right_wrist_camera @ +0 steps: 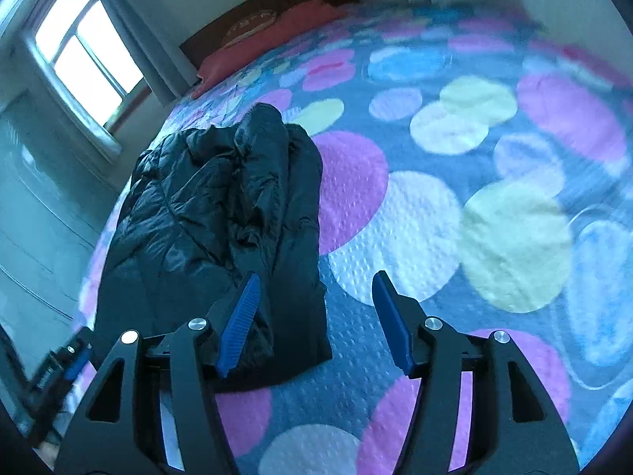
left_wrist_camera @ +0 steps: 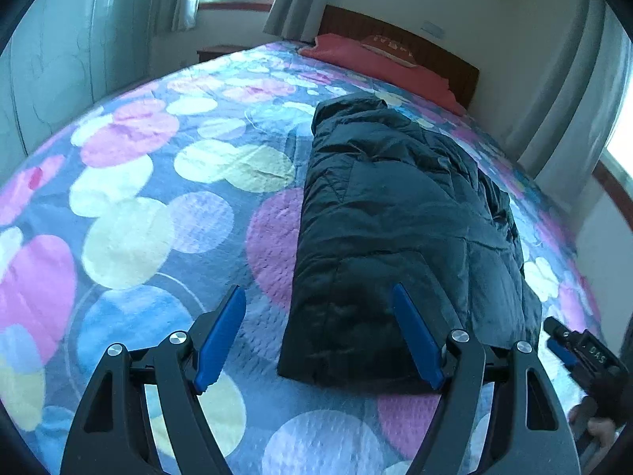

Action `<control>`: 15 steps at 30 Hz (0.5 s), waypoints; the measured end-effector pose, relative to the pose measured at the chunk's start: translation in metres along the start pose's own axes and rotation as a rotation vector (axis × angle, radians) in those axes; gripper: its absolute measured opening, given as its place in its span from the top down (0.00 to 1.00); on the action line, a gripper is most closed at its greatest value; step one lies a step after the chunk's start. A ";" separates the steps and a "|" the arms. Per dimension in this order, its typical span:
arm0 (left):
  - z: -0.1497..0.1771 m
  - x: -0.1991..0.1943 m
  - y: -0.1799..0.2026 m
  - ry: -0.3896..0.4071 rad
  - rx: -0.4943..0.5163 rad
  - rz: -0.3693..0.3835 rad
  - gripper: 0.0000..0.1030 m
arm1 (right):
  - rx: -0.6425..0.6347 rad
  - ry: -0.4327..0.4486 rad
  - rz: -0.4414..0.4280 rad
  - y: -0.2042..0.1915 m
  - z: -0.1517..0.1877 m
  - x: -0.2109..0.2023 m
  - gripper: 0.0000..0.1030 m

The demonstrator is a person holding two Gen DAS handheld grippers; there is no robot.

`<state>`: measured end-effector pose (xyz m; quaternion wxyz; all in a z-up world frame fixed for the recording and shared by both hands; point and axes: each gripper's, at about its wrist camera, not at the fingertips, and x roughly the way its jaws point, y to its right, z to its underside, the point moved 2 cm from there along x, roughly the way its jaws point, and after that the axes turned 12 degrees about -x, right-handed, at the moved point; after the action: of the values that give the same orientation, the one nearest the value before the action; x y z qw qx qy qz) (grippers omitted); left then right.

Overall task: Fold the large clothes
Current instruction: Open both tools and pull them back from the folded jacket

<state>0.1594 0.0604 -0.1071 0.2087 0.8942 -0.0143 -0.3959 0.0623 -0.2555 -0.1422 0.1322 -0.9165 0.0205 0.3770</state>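
Your left gripper [left_wrist_camera: 318, 330] hangs with jaws released, gripping nothing; the folded dark jacket [left_wrist_camera: 399, 237] lies on the bed [left_wrist_camera: 130, 217] just ahead, its near edge behind the right-hand jaw. Your right gripper [right_wrist_camera: 314, 322] is released too, the jacket [right_wrist_camera: 221, 217] ahead behind its left-hand jaw.

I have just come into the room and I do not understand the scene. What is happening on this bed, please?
A person is folding a large dark puffer jacket on a bed with a dotted bedspread, holding a tool in each hand. The jacket lies folded lengthwise into a long narrow bundle. The left hand-held gripper is open at the jacket's near end, holding nothing. The right hand-held gripper is also open and empty, beside the jacket's near corner. A red pillow lies by the headboard.
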 end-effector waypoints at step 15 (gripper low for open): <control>0.010 -0.052 0.021 0.124 0.092 -0.055 0.23 | -0.262 0.112 0.107 -0.065 0.008 -0.047 0.28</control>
<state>0.1198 0.0478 -0.0688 0.1571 0.9256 0.0049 -0.3442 0.0326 -0.1934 -0.1002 -0.0103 -0.9432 0.0270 0.3310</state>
